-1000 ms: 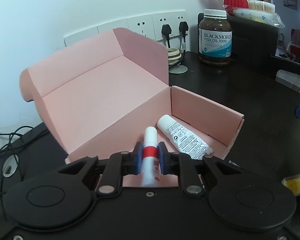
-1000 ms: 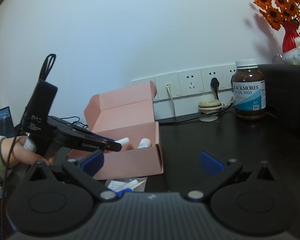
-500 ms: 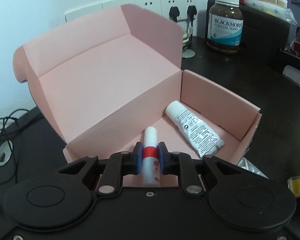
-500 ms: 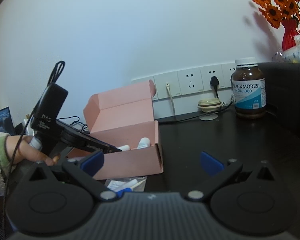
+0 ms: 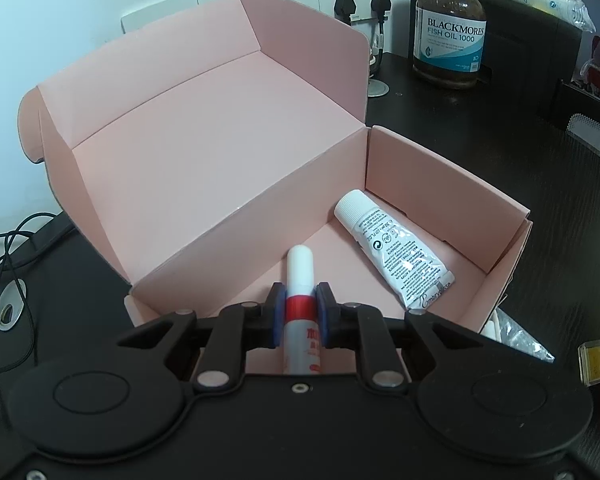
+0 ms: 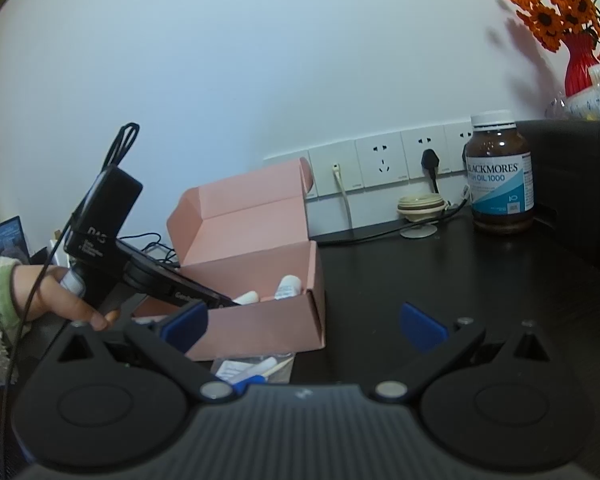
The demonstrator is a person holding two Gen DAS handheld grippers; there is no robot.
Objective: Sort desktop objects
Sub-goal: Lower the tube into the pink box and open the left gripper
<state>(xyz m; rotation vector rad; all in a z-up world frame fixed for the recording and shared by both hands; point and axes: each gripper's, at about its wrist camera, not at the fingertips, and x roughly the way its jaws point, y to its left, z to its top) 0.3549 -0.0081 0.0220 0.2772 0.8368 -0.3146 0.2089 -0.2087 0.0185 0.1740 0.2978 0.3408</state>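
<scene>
**Stick held over the box, ready to drop**

The left gripper (image 5: 299, 314) clamps a white stick (image 5: 300, 300) at its red band, cap pointing forward and down over the near wall of the pink box (image 5: 204, 168), probably so it lands inside when released. A white tube (image 5: 392, 254) already lies on the box floor, to the right of the stick. The right gripper (image 6: 303, 322) hangs with jaws wide and empty, clear of the box. Against the earlier frames, the left gripper tips further down and the box floor shows more fully; the right view is unchanged.
</scene>
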